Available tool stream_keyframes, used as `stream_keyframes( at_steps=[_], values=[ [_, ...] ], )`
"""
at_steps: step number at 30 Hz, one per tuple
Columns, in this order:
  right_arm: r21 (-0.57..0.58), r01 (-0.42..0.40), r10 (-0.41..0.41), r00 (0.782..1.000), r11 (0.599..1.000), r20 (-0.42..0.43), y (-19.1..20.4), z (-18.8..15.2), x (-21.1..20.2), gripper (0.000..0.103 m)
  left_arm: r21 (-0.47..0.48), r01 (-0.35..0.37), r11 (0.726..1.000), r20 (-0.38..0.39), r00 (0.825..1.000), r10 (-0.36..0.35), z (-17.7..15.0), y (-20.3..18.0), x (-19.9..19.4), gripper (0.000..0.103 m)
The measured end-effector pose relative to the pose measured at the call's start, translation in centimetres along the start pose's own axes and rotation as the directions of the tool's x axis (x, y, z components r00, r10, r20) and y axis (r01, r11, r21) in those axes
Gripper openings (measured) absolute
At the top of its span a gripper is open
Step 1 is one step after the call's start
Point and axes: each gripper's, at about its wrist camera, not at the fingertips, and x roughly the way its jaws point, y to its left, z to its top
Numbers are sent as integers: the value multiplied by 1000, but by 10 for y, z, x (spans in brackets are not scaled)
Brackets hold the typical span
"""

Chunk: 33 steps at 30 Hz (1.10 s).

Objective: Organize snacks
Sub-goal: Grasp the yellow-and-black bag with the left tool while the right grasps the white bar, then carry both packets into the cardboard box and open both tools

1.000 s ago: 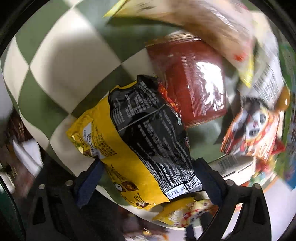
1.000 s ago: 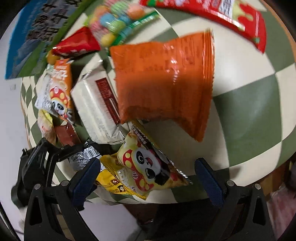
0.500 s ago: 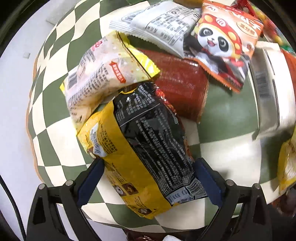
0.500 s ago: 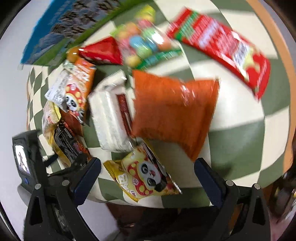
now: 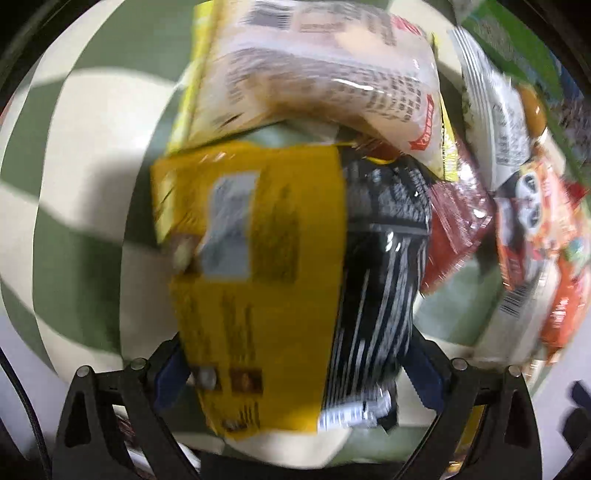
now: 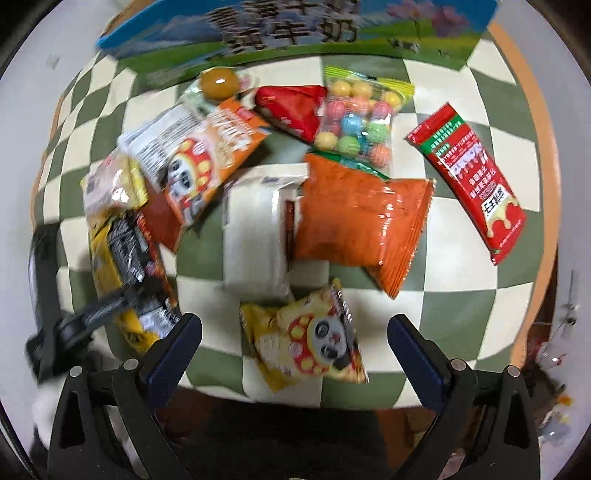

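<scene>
Left gripper (image 5: 295, 365) closed on the near end of a yellow-and-black snack bag (image 5: 288, 266): the bag's lower end is pinched between the two blue pads (image 5: 168, 380), and its body runs forward from the fingers, filling the middle of the left wrist view. Gripping by one end probably lets the bag be carried clear of the heap. Whether its far end rests on the checkered tablecloth (image 5: 74, 206) cannot be told through the blur. Beyond the bag's far edge lies a pale printed packet (image 5: 317, 74); ahead and to the right of the fingers, a dark red packet (image 5: 454, 229) and an orange panda packet (image 5: 535, 221).

Right gripper (image 6: 294, 343) open, holding nothing. A yellow panda packet (image 6: 306, 339) lies flat on the cloth between the spread fingers, just ahead of the tips and touching neither; a likely next pick. Farther ahead lie a white wrapped pack (image 6: 255, 229) and an orange bag (image 6: 358, 218), side by side and overlapping; well beyond stands a milk carton box (image 6: 295, 29), plausibly the destination.
</scene>
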Motion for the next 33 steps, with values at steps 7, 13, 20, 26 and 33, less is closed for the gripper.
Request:
stream_keyframes(
  at_steps=[7, 13, 20, 26, 33],
  values=[
    [-12, 0, 1, 999, 1000, 41, 43, 28, 16, 94, 96, -34, 995, 83, 996, 26, 37, -23, -17, 85],
    [38, 51, -50, 998, 998, -25, 41, 47, 64, 75, 240, -91, 966, 104, 992, 68, 62, -47, -36, 86],
    [95, 13, -11, 1000, 995, -21, 15, 50, 75, 62, 225, -101, 969, 133, 989, 72, 57, -56, -48, 85],
    [84, -65, 66, 998, 994, -5, -4, 36, 46, 62, 202, -77, 976, 95, 994, 58, 38, -45, -81, 85],
    [35, -181, 180, 983, 983, 43, -31, 24, 0, 62, 182, -73, 981, 152, 987, 46, 33, -60, -138, 85]
  ],
)
